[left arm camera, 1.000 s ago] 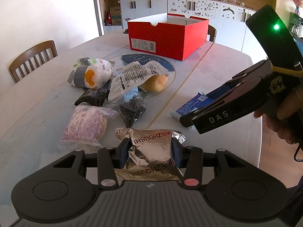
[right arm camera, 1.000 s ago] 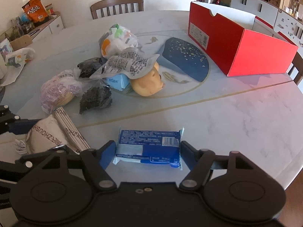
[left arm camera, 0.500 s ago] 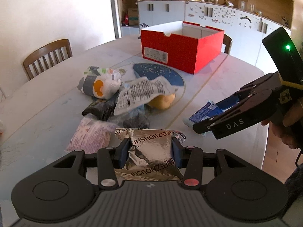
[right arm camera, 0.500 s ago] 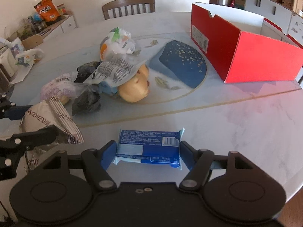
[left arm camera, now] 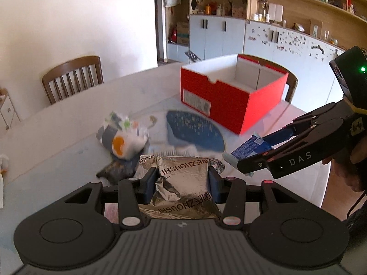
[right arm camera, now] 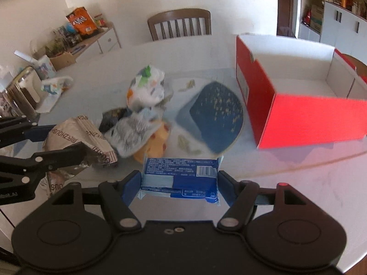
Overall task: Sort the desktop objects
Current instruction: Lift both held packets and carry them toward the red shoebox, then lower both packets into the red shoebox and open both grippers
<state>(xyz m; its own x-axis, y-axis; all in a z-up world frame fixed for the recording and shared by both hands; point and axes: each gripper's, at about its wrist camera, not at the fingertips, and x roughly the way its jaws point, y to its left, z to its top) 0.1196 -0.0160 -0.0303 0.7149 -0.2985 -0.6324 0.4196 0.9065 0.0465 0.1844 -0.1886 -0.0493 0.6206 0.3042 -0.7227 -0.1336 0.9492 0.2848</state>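
Two packets are in hand at once: the left gripper [left arm camera: 181, 184] has its fingers pinching a crumpled silver foil snack bag with dark lettering [left arm camera: 183, 183] by its sides, and the right gripper [right arm camera: 176, 189] has its fingers clamped on the short ends of a flat blue-and-white wrapped packet [right arm camera: 180, 176]. Both appear carried clear of the pale marble tabletop [right arm camera: 298, 171]. Just beyond the fingers lies the unsorted heap: a white bag with an orange spot [left arm camera: 123, 139], a dark crinkled pouch [right arm camera: 113, 120], a clear printed wrapper [right arm camera: 133, 135] and a yellow rounded thing [right arm camera: 151, 149] under it. Farther ahead stands an open red cardboard box with white inside [left arm camera: 231, 98], probably the goal. Judging the risks, the foil is slick and crushed, so it could slide out; the two grippers are close and could knock together over the box. Only the right view shows the yellow thing and the box's long side; only the left shows a hand [left arm camera: 348, 167] behind the right gripper.
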